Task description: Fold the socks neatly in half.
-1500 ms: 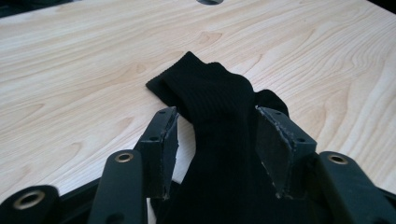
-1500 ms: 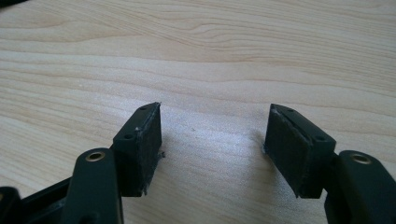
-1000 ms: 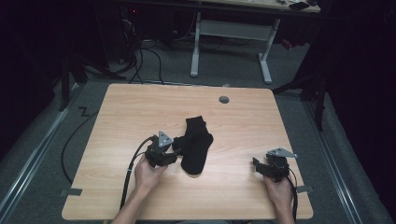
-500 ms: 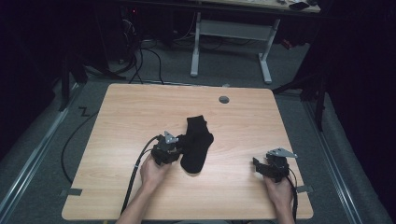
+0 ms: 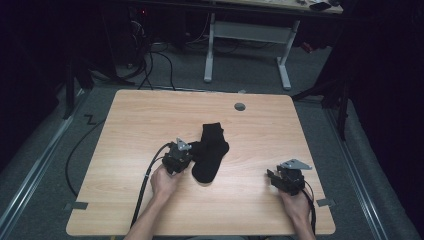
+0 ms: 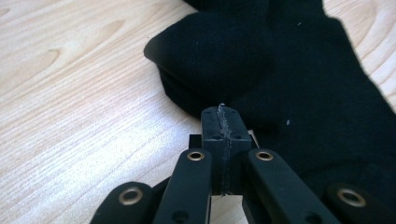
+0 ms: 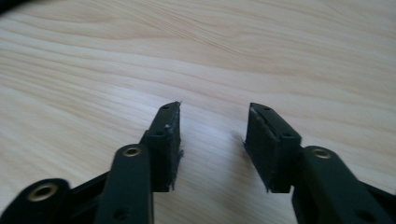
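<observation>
black and soft, the sock (image 5: pixel 210 152) lay flat near the middle of the wooden surface (image 5: pixel 130 125), its cuff end pointing away from the person and its foot end bent toward the near edge. in the left hand-held gripper's own view the sock (image 6: pixel 280 70) spread across the top and right, with a thicker folded lump of cloth just ahead of the jaw tips. the left hand-held gripper (image 5: pixel 186 153) sat at the sock's left edge, touching it, and its jaws had just been closing; they stood pressed together pad to pad, with a seam of lint showing along the line where they met (image 6: pixel 223 126). whether any cloth was caught between the pads could not be told, since the tips rested right at the sock's border. the person's left hand (image 5: pixel 164 181) held that hand-held gripper from behind, a black cable (image 5: pixel 145 190) trailing back toward the near edge. well apart, near the right front corner, the right hand-held gripper (image 5: pixel 275 177) hung low over bare wood, its jaws (image 7: pixel 212 135) partly apart after closing somewhat, nothing between them. a small grey round cap (image 5: pixel 240 106) sat in the surface toward the far edge.
</observation>
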`<state>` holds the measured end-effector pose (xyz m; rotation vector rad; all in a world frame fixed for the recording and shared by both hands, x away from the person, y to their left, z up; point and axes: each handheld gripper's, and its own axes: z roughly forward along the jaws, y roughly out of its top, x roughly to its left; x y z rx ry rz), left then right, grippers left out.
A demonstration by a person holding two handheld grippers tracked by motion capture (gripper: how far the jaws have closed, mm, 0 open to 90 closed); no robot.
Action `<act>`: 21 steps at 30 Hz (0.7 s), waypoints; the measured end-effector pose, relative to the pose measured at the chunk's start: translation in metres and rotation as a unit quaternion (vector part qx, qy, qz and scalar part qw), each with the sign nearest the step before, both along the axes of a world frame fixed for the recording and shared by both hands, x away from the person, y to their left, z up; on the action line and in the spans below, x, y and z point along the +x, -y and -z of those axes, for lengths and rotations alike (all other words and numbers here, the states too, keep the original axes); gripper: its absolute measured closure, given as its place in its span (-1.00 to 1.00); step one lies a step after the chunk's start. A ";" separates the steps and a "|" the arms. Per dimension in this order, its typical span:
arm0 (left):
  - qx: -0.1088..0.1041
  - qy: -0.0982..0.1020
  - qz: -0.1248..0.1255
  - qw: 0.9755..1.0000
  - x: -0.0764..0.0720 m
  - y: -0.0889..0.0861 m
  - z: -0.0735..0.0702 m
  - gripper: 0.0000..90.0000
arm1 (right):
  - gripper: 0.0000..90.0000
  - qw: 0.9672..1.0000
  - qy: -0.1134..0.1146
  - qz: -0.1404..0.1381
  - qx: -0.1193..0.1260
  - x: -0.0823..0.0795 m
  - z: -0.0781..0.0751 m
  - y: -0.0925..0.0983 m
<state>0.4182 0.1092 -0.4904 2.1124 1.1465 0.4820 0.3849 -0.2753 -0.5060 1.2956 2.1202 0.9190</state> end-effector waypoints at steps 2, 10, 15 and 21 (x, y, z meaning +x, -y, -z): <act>-0.006 0.007 0.003 1.000 -0.002 0.000 -0.003 1.00 | 0.31 1.000 0.006 -0.022 0.008 -0.002 -0.002 -0.010; -0.011 0.039 0.007 0.999 -0.003 -0.004 -0.012 1.00 | 0.39 0.993 0.011 -0.109 0.045 0.007 -0.020 -0.076; 0.002 0.047 0.016 0.999 -0.004 -0.002 -0.011 0.55 | 0.40 0.988 0.001 -0.142 0.056 0.010 -0.018 -0.108; 0.014 0.038 0.021 0.999 -0.002 0.000 -0.005 0.24 | 0.40 0.985 -0.012 -0.161 0.061 0.010 -0.012 -0.135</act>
